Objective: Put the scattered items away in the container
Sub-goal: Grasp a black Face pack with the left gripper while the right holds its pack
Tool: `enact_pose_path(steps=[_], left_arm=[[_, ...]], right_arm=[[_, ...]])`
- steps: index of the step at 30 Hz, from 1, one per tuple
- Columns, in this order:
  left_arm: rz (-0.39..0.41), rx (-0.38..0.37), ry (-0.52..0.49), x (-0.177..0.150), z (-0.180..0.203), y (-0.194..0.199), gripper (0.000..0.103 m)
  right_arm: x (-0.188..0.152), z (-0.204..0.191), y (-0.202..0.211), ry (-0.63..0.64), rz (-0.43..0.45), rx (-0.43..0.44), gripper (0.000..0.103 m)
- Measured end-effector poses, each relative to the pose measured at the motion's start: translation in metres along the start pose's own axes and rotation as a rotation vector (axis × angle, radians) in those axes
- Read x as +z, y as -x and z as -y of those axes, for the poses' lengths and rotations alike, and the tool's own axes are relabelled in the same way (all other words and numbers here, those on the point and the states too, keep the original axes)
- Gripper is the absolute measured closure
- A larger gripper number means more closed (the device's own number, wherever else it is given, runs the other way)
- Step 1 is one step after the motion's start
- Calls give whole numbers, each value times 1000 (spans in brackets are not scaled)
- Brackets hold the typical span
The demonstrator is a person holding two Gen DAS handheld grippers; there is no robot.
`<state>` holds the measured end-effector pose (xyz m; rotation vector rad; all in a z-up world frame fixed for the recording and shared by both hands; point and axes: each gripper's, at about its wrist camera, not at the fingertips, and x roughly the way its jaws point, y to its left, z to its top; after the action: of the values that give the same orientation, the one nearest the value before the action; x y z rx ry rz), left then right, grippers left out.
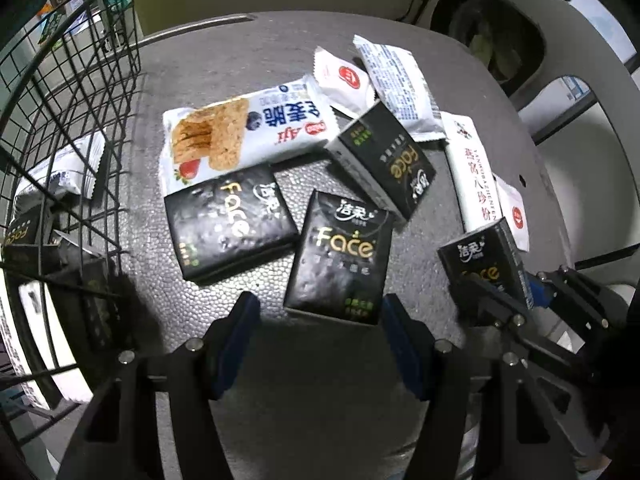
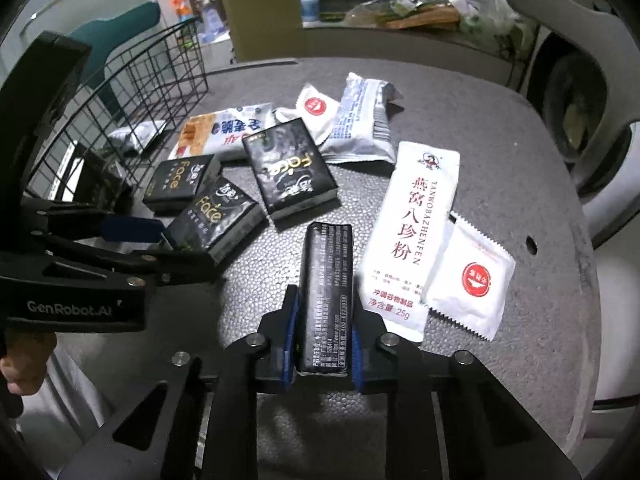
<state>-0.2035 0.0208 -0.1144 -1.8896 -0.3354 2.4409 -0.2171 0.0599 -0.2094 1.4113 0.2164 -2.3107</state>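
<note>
The right gripper (image 2: pixel 322 344) is clamped on a black tissue pack (image 2: pixel 326 296) held on edge, just above the grey surface (image 2: pixel 500 152); the left gripper (image 1: pixel 316 320) hangs apart, its fingers either side of the near end of another Face pack (image 1: pixel 340 256). The wire basket (image 1: pixel 68 128) stands at the surface's left edge, already holding packs; between it and the Face pack lie a third pack (image 1: pixel 228 220) and a cereal bar (image 1: pixel 244 128). Right of the held pack, a long white sachet (image 2: pixel 412 236) overlaps a small square sachet (image 2: pixel 472 280); bare surface lies beyond them toward the right rim.
</note>
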Motion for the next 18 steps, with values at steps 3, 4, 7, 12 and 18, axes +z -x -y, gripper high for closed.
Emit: enact_pose_path(steps=[3, 4, 7, 12, 18], left_arm=[[-1, -16, 12, 0, -3, -1, 34], [0, -18, 15, 0, -4, 0, 34], [15, -48, 38, 1, -10, 6, 34], [39, -100, 77, 1, -21, 17, 34], [12, -68, 62, 2, -17, 3, 34]], right_arm=[[1, 0, 0, -5, -1, -5, 83], [1, 0, 1, -9, -2, -2, 83], [0, 0, 1, -5, 0, -4, 83], [-1, -1, 0, -4, 0, -2, 83], [-1, 1, 2, -10, 3, 4, 83]])
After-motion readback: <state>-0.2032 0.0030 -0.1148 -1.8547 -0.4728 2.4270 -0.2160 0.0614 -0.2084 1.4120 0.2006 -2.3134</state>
